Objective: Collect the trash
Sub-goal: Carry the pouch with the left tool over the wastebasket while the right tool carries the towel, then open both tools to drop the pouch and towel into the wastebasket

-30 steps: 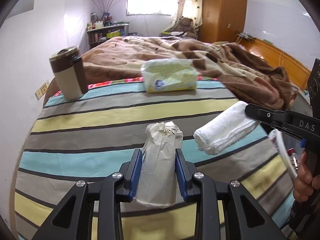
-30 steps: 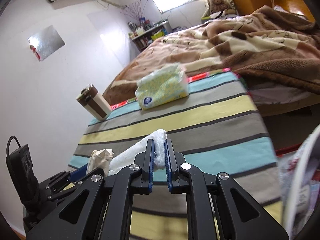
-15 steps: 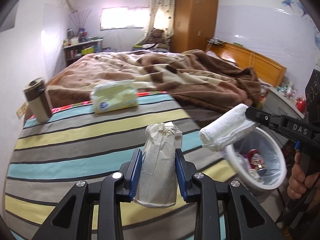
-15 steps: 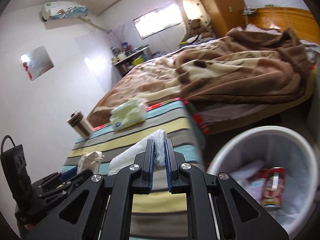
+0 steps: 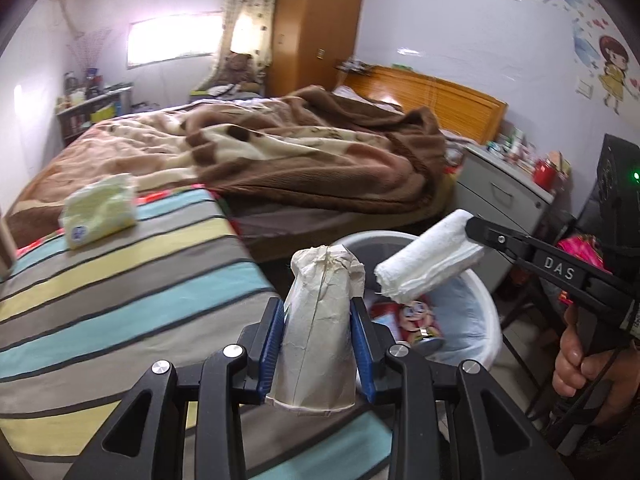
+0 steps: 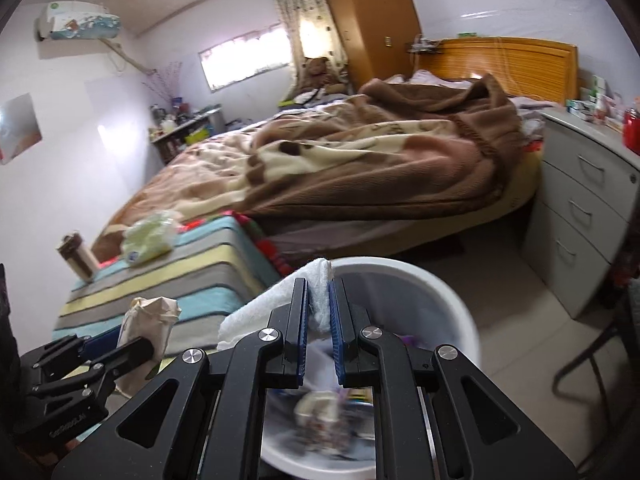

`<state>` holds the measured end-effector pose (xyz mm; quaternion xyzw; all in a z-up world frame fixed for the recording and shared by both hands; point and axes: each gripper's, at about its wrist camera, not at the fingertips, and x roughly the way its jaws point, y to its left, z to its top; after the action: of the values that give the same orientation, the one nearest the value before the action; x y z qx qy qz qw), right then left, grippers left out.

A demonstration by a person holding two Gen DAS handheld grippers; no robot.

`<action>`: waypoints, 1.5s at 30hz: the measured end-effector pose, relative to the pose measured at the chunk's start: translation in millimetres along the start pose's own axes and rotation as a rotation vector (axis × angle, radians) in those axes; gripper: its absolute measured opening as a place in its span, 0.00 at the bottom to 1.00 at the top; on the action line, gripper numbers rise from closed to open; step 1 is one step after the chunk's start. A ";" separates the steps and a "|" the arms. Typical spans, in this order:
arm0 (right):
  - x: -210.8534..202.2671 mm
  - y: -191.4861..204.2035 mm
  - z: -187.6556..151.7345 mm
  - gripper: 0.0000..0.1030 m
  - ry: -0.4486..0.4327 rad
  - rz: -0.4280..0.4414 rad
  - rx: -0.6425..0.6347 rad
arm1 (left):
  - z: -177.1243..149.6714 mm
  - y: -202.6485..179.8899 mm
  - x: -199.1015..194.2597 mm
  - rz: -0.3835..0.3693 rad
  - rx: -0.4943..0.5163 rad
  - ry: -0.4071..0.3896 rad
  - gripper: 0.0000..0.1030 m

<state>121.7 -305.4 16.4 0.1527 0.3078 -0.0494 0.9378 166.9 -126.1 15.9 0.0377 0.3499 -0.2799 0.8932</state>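
The left gripper [image 5: 318, 344] clamps a crumpled paper wad [image 5: 320, 332]; the right gripper [image 6: 319, 312] pinches a rolled white tissue [image 5: 428, 266]. Both hang over the white bin [image 5: 486, 304], its contents blurred. The striped table [image 5: 120, 300] lies just beside the bin.

A home bedroom: an unmade bed [image 5: 280, 160] with a brown blanket [image 6: 380, 160], a wooden wardrobe [image 5: 316, 24], a curtained window [image 6: 244, 60], a drawer unit [image 6: 580, 216] and a wall-mounted air conditioner [image 6: 76, 22].

We log the bin [image 5: 486, 300] on the floor at three o'clock of the table [image 5: 120, 300], bed [image 5: 300, 160] behind at twelve.
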 end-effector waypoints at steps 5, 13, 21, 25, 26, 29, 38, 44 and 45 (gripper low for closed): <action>6.2 -22.9 -1.0 0.10 0.014 -0.074 0.009 | 1.8 -32.1 22.8 -0.041 0.023 0.032 0.33; 10.3 -39.2 -3.6 0.12 0.042 -0.113 0.007 | 4.2 -58.6 40.9 -0.052 0.039 0.049 0.34; 9.5 -49.2 -9.2 0.49 0.057 -0.086 0.032 | 4.1 -66.2 43.1 -0.037 0.042 0.050 0.48; 4.2 -50.4 -12.0 0.50 0.050 -0.059 0.056 | 4.1 -66.8 39.8 -0.040 0.038 0.041 0.61; 3.0 -49.9 -12.4 0.50 0.045 -0.061 0.056 | 3.6 -67.0 38.9 -0.038 0.036 0.042 0.61; -5.1 -48.4 -13.9 0.51 0.029 -0.048 0.060 | 1.9 -67.7 34.9 -0.035 0.036 0.043 0.62; -37.1 -33.2 -30.7 0.53 -0.047 -0.018 0.027 | -14.9 -66.7 -0.8 0.039 0.017 -0.015 0.64; -56.9 -19.6 -48.7 0.60 -0.073 -0.010 -0.018 | -34.1 -60.6 -28.8 0.093 -0.023 -0.049 0.64; -59.0 -18.7 -50.1 0.60 -0.076 -0.005 -0.019 | -38.3 -59.8 -34.6 0.114 -0.024 -0.061 0.64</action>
<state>42.4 -307.4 8.3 0.1410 0.2727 -0.0547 0.9501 91.6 -149.9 17.2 0.0382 0.3232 -0.2255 0.9183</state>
